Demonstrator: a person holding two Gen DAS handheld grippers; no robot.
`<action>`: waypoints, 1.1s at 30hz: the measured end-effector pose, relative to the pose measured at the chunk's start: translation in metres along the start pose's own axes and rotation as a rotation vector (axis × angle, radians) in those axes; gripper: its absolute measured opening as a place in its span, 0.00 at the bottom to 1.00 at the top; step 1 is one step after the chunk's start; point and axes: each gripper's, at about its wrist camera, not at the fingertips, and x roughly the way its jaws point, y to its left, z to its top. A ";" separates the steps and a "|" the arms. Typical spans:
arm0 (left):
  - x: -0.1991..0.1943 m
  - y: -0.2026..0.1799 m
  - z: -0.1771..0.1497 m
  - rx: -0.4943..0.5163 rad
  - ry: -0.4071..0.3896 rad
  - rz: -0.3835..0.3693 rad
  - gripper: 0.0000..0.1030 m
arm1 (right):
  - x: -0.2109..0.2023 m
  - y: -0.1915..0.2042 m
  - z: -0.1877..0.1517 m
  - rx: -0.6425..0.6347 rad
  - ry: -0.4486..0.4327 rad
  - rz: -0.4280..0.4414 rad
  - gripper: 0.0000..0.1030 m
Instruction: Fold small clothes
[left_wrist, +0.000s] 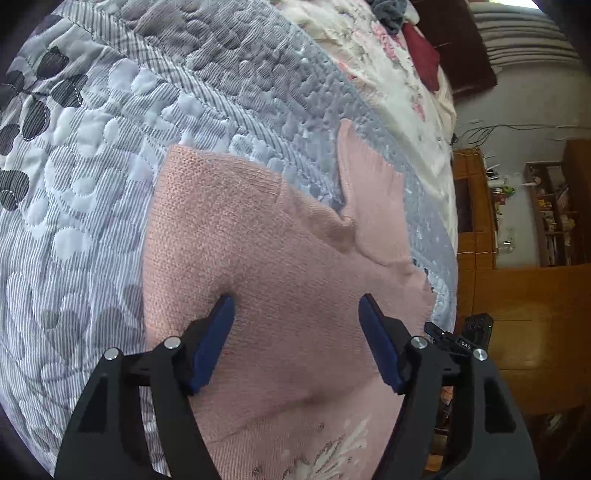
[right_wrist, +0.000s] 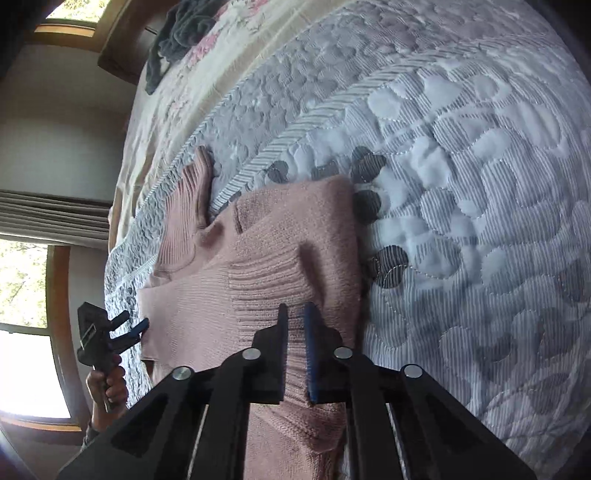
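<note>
- Left claw (left_wrist: 297, 306) hovers spread over the pink sweater (left_wrist: 258, 258).
- Right claw (right_wrist: 294, 314) pinches the sweater's ribbed edge.
- Bare quilt (right_wrist: 461, 221) surrounds the sweater.

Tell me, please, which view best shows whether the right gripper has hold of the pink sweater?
The right wrist view: the right gripper is nearly shut on the pink sweater. The left wrist view shows only its dark outer body past the sweater's edge.

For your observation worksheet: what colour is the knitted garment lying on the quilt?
Pale pink knitted garment, clearest in the left wrist view.
</note>
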 end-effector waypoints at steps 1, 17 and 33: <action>0.000 -0.006 0.007 0.023 0.000 0.004 0.64 | -0.005 0.008 0.004 -0.023 -0.011 0.014 0.17; 0.101 -0.081 0.149 0.229 0.027 0.035 0.64 | 0.113 0.131 0.140 -0.212 -0.001 0.033 0.26; 0.126 -0.093 0.163 0.320 0.013 0.100 0.06 | 0.154 0.153 0.155 -0.332 -0.033 -0.043 0.12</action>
